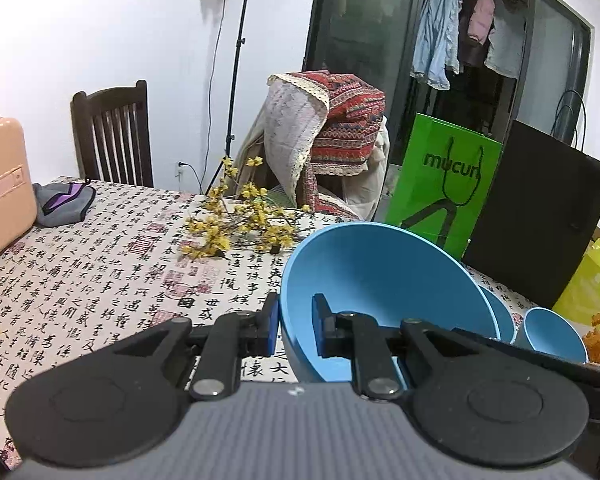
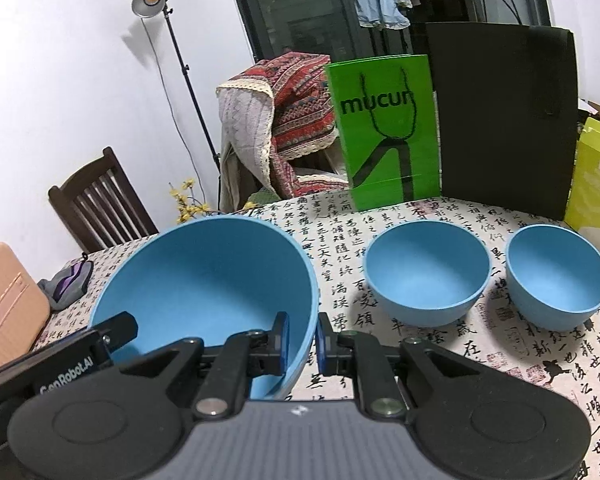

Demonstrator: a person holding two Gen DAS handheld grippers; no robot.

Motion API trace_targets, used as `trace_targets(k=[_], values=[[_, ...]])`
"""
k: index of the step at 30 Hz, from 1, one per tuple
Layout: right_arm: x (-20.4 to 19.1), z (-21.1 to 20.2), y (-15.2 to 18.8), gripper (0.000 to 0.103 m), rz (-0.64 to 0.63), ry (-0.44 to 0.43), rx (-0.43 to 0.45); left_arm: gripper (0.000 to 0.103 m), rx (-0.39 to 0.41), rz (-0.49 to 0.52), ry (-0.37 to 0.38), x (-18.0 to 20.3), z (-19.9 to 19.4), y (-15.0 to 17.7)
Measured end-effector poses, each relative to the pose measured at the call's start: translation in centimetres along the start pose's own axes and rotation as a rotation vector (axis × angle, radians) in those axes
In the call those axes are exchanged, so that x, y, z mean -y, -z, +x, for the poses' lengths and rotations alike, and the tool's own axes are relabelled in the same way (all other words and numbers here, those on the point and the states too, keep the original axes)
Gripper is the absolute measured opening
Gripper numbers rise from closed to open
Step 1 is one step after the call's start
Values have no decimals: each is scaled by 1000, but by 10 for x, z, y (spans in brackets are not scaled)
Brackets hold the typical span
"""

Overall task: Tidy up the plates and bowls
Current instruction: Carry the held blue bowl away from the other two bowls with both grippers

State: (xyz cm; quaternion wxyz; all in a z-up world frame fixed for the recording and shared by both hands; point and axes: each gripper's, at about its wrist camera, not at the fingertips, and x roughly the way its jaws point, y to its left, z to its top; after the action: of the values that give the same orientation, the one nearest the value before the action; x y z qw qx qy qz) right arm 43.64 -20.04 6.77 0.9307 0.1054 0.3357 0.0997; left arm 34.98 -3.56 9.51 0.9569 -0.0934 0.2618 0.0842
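A large blue bowl (image 1: 380, 276) (image 2: 212, 272) is held between both grippers, over the table with the calligraphy cloth (image 2: 340, 248). My left gripper (image 1: 296, 322) is shut on the bowl's left wall, one finger inside and one outside. On the opposite wall my right gripper (image 2: 303, 336) is shut in the same way. Part of the left gripper's body (image 2: 100, 344) shows at the bowl's far side in the right wrist view. A medium blue bowl (image 2: 426, 272) (image 1: 500, 316) and a small blue bowl (image 2: 556, 276) (image 1: 552, 332) stand upright to the right.
A green paper bag (image 2: 384, 128), a black bag (image 2: 504, 116) and a yellow-green bag (image 2: 596, 176) stand along the table's far edge. Yellow flower twigs (image 1: 236, 224), a grey pouch (image 1: 60, 204) and a pink case (image 1: 0, 184) lie to the left. Two chairs stand behind the table.
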Motion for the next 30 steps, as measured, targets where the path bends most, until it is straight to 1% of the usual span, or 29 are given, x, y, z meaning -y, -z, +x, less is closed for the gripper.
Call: trace_targets(k=[30], values=[[-54, -2, 14, 13, -69, -79, -20, 17, 36, -54, -88, -54, -28, 0]])
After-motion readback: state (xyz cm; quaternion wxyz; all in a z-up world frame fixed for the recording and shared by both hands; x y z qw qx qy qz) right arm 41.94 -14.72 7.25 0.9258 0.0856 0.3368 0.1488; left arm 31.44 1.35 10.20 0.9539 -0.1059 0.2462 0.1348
